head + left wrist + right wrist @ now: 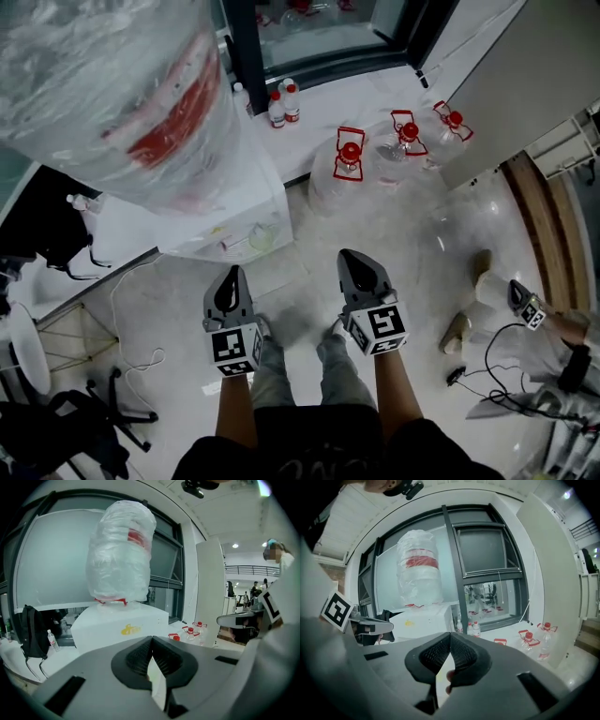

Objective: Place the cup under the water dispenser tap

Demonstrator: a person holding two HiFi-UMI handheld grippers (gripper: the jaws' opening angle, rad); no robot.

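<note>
The white water dispenser (202,220) stands ahead on the left, with a plastic-wrapped bottle (122,89) on top. A small pale round thing (261,239) lies on its front part; I cannot tell whether it is the cup. My left gripper (231,279) and right gripper (362,264) hang side by side above the floor, short of the dispenser. Both are shut with nothing between the jaws. The left gripper view has the dispenser (119,627) beyond the closed left gripper (151,644). The right gripper view has it (424,620) further off, behind the closed right gripper (450,640).
Large clear water jugs with red caps (349,164) stand on the floor ahead on the right, small bottles (278,108) by the dark window frame (246,56). Cables (487,375) and another person's hand with a gripper (527,305) are at right. A black chair (84,422) stands at left.
</note>
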